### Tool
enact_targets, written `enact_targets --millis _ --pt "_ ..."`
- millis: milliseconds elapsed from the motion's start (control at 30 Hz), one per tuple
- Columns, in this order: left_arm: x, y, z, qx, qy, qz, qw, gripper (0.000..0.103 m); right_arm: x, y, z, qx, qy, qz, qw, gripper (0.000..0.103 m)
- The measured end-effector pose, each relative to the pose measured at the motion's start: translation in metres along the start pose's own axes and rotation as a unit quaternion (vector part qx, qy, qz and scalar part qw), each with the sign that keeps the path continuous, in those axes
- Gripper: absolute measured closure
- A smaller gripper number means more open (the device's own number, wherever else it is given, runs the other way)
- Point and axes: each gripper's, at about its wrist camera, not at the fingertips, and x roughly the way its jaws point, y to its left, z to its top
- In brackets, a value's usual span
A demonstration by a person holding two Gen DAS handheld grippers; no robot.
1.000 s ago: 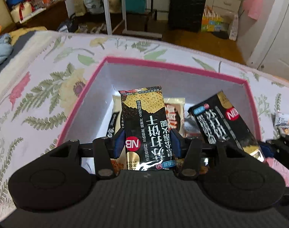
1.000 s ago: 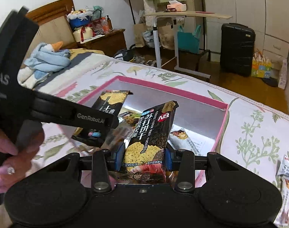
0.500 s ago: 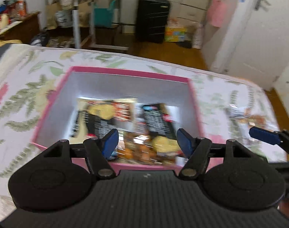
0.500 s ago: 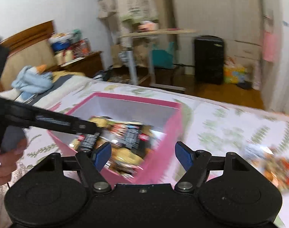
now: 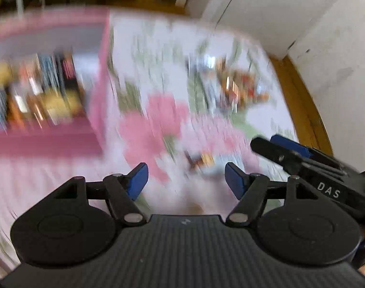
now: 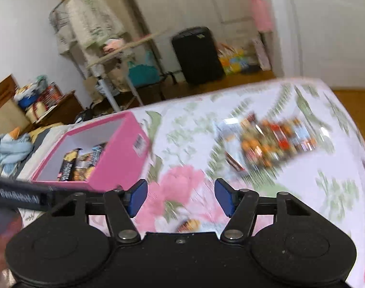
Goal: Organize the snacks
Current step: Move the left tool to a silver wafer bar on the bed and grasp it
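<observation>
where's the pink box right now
In the right wrist view, the pink box sits on the floral bedspread at left, packets inside, left of the loose snack pile.

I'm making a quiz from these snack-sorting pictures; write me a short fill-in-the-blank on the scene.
1. The open cardboard box holding snack packets is ____ in colour.
2. Loose snack packets lie in a pile on the ____ bedsheet.
3. Between its blue pads, the right hand-held gripper holds ____.

Missing words: pink; floral; nothing
</observation>
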Motion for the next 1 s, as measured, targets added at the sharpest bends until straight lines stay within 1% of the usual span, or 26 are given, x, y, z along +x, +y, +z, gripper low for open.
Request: enact_targets --millis 33,67,133,200,300,367,433,500,567,600,633,667,700,767,800,867,933,967,1000 --pt "0.012 0.000 -0.002 -0.021 0.015 -0.011 0.9996 0.033 0.000 -0.008 -0.006 0.015 0.000 -0.003 1.000 0.037" --pt "0.021 -0.002 -0.006 -0.039 0.023 -0.016 0.9989 0.033 0.000 -0.015 -0.012 0.026 0.000 -0.006 1.000 0.038" --pt "0.037 -0.005 -0.012 -0.075 0.025 -0.020 0.9967 0.033 0.003 -0.025 -0.019 0.037 0.002 -0.014 0.999 0.039" --pt "0.050 -0.010 -0.019 -0.104 0.020 -0.013 0.9943 0.033 0.007 -0.031 -0.021 0.029 0.001 -0.024 0.999 0.047" --pt "0.068 -0.014 -0.022 -0.150 -0.001 -0.013 0.9887 0.033 0.011 -0.041 -0.014 0.007 -0.013 -0.033 0.999 0.052" --pt "0.082 -0.018 -0.022 -0.174 -0.005 -0.009 0.9846 0.033 0.011 -0.050 -0.003 -0.001 -0.022 -0.022 1.000 0.052" --pt "0.091 -0.022 -0.021 -0.189 -0.012 -0.003 0.9819 0.033 0.016 -0.055 0.011 -0.009 -0.020 -0.007 1.000 0.053" --pt "0.097 -0.027 -0.016 -0.193 -0.020 0.009 0.9810 0.035 0.027 -0.050 0.024 -0.034 -0.001 0.010 0.999 0.053" --pt "0.104 -0.030 -0.009 -0.186 -0.033 0.040 0.9811 0.037 0.041 -0.036 0.031 -0.075 0.015 0.014 0.997 0.054" --pt "0.107 -0.030 -0.007 -0.183 -0.038 0.047 0.9812 0.038 0.049 -0.031 0.035 -0.089 0.020 0.013 0.996 0.055" --pt "0.108 -0.029 -0.005 -0.177 -0.041 0.046 0.9823 0.049 0.055 -0.028 0.038 -0.100 0.023 0.012 0.995 0.055" --pt "0.108 -0.029 -0.003 -0.162 -0.041 0.055 0.9844 0.056 0.061 -0.027 0.041 -0.112 0.026 0.015 0.993 0.055" --pt "0.109 -0.029 -0.001 -0.145 -0.039 0.062 0.9867 0.061 0.068 -0.027 0.044 -0.117 0.031 0.020 0.992 0.055" --pt "0.105 -0.025 -0.001 -0.137 -0.041 0.060 0.9879 0.064 0.082 -0.033 0.046 -0.097 0.046 0.035 0.994 0.055" --pt "0.103 -0.023 -0.001 -0.133 -0.043 0.063 0.9882 0.064 0.090 -0.036 0.047 -0.082 0.056 0.045 0.994 0.057" --pt "0.098 -0.019 -0.001 -0.123 -0.056 0.070 0.9884 0.066 0.105 -0.037 0.044 -0.069 0.065 0.054 0.994 0.057" --pt "0.091 -0.015 -0.001 -0.116 -0.068 0.073 0.9882 0.067 0.117 -0.034 0.038 -0.072 0.067 0.042 0.994 0.058" --pt "0.089 -0.013 0.000 -0.117 -0.071 0.073 0.9880 0.067 0.123 -0.031 0.035 -0.078 0.065 0.032 0.994 0.061" --pt "0.086 -0.010 0.001 -0.118 -0.072 0.073 0.9876 0.067 0.125 -0.029 0.033 -0.084 0.058 0.024 0.995 0.061"
